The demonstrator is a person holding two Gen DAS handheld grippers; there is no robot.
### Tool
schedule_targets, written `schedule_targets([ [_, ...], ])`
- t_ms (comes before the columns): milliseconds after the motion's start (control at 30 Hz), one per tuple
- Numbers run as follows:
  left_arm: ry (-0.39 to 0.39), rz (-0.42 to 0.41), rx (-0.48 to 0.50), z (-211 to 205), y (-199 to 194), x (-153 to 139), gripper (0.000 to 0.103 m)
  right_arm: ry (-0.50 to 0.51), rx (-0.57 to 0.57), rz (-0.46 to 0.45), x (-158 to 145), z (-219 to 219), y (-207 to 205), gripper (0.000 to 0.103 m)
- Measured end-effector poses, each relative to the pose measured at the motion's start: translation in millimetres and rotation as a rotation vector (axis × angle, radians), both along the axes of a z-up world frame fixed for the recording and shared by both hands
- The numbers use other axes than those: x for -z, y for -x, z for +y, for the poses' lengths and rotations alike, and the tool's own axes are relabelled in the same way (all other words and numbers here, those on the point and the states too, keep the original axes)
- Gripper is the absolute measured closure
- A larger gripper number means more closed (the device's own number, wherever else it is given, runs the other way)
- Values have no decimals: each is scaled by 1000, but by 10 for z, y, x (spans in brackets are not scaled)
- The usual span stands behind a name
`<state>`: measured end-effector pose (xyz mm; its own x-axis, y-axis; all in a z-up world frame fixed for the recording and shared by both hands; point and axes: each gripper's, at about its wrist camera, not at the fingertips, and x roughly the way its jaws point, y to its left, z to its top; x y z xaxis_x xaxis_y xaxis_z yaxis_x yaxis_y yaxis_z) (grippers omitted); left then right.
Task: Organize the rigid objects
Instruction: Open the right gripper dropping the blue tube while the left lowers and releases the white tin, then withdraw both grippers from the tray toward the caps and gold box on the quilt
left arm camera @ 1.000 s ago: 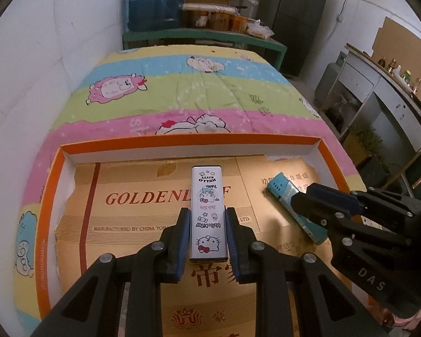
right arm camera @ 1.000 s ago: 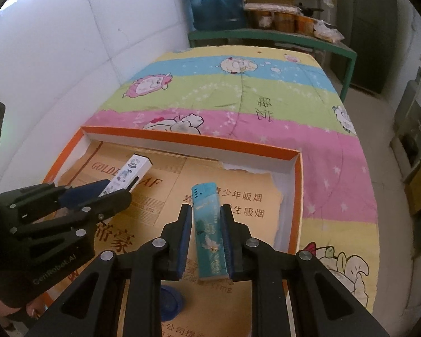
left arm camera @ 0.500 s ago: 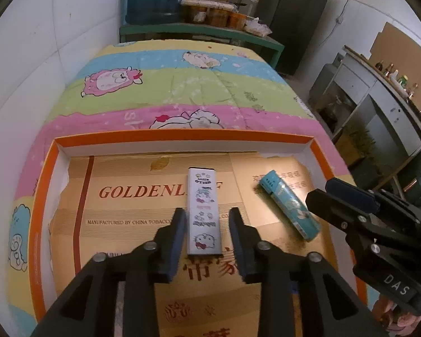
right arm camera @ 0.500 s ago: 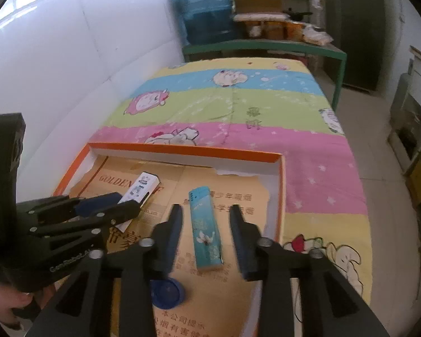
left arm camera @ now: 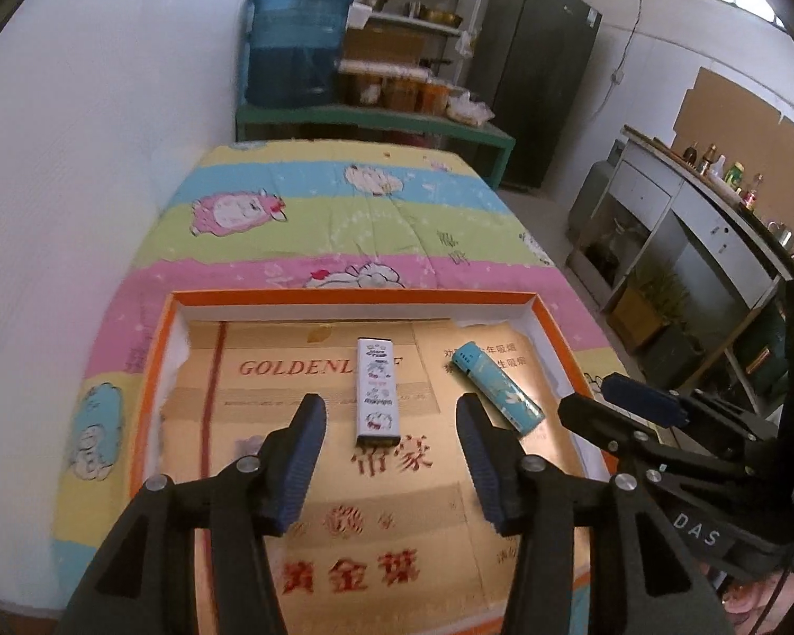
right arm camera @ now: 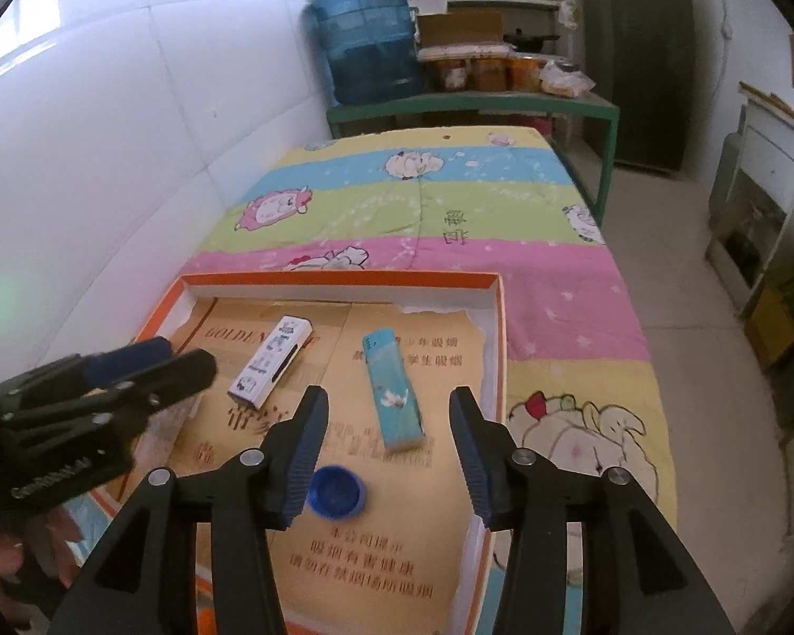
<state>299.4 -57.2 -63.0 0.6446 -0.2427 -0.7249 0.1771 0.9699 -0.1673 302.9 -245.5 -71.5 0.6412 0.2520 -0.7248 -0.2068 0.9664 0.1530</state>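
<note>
Two lighters lying loose in an orange-rimmed box (left arm camera: 548, 328) on the bed.
Left gripper (left arm camera: 389, 426): fingers spread and opening, clear of the white cartoon lighter (left arm camera: 377, 390) lying flat ahead. Right gripper (right arm camera: 388, 423): fingers spread and opening, blue lighter (right arm camera: 393, 391) flat on the cardboard between them, untouched. Blue cap (right arm camera: 337, 490) near its left finger.
</note>
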Motion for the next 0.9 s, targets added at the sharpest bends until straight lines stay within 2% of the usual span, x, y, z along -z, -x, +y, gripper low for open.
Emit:
schedule_targets([
  [267, -44, -71, -18, 161, 479, -148, 52, 16, 20, -8, -39, 39, 404, 54],
  [900, -13, -119, -50, 534, 1236, -297, 52, -3, 29, -47, -321, 253, 1166, 54],
])
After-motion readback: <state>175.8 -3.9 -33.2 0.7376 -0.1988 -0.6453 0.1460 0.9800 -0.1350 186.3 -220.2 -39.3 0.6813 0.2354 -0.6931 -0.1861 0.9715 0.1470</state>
